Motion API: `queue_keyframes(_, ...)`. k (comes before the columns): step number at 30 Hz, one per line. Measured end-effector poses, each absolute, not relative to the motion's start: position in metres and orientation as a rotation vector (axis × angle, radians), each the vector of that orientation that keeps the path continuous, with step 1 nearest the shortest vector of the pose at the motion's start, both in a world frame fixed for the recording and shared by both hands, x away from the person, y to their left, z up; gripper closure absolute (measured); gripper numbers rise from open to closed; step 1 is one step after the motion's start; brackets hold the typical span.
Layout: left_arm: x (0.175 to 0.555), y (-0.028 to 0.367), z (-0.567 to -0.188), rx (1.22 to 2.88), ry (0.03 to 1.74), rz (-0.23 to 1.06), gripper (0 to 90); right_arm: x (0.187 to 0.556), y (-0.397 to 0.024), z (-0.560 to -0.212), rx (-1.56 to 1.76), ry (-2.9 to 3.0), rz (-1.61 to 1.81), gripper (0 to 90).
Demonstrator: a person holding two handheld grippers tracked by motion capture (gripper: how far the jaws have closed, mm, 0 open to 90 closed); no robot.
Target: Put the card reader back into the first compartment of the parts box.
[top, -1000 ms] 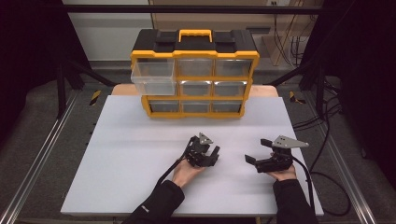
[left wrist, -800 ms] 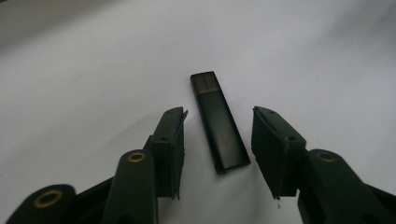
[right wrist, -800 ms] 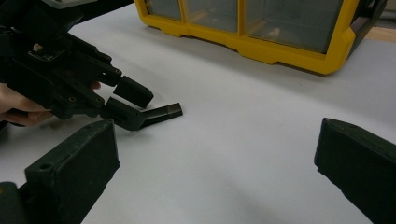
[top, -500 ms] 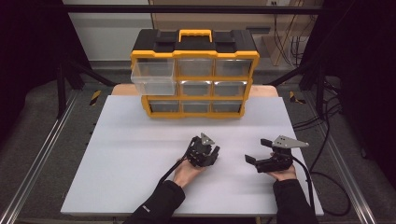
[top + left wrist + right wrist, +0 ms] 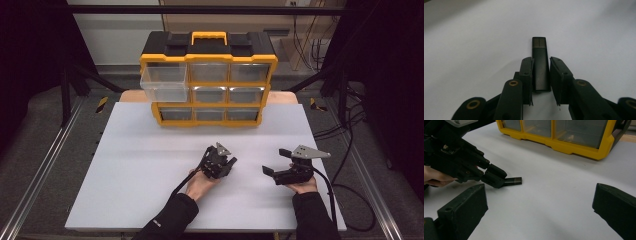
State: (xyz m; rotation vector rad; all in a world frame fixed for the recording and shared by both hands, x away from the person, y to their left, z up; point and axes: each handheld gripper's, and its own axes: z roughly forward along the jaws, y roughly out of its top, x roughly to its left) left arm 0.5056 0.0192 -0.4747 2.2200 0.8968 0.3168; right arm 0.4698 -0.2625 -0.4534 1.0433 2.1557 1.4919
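Jaws of left gripper [image 5: 541, 75] just closing in around slim black stick [image 5: 540, 63], flat on white table [image 5: 150, 165] near centre; small gap remains right side. Stick's long axis runs straight out between jaws. Right gripper [image 5: 274, 172] spread, idle, farther right.

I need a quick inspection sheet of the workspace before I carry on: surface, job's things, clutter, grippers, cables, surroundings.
Surface: white table, flat and bare around the work.
Job's things: small dark stick lying flat on the table; yellow drawer cabinet at the far edge, top-left drawer pulled out.
Clutter: nothing seen.
Grippers: left gripper has just been closing, jaws either side of the stick with a thin gap on one side; right gripper open and empty, beside it.
Cables: one trails from each gripper; more lie on the floor right of the table.
Surroundings: dark frame and rails around the table.
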Motion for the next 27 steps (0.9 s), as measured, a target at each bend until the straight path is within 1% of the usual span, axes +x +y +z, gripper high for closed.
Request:
queue_keyframes(5, 0.5069, 0.0194, -0.4747, 2.223, 0.887, 0.308, 69.0, 0.4699, -0.2624, -0.4535, 1.044, 2.156, 1.492, 0.1)
queue_keyframes(12, 0.5083, 0.0181, -0.4743, 2.226, 0.9, 0.306, 68.7, 0.4701, -0.2627, -0.4534, 1.043, 2.155, 1.493, 0.1)
queue_keyframes(17, 0.5082, 0.0174, -0.474, 2.235, 0.897, 0.32, 71.2, 0.4701, -0.2627, -0.4535, 1.043, 2.155, 1.494, 0.1)
queue_keyframes(27, 0.5082, 0.0176, -0.4739, 2.237, 0.891, 0.322, 72.2, 0.4701, -0.2628, -0.4534, 1.043, 2.155, 1.495, 0.2)
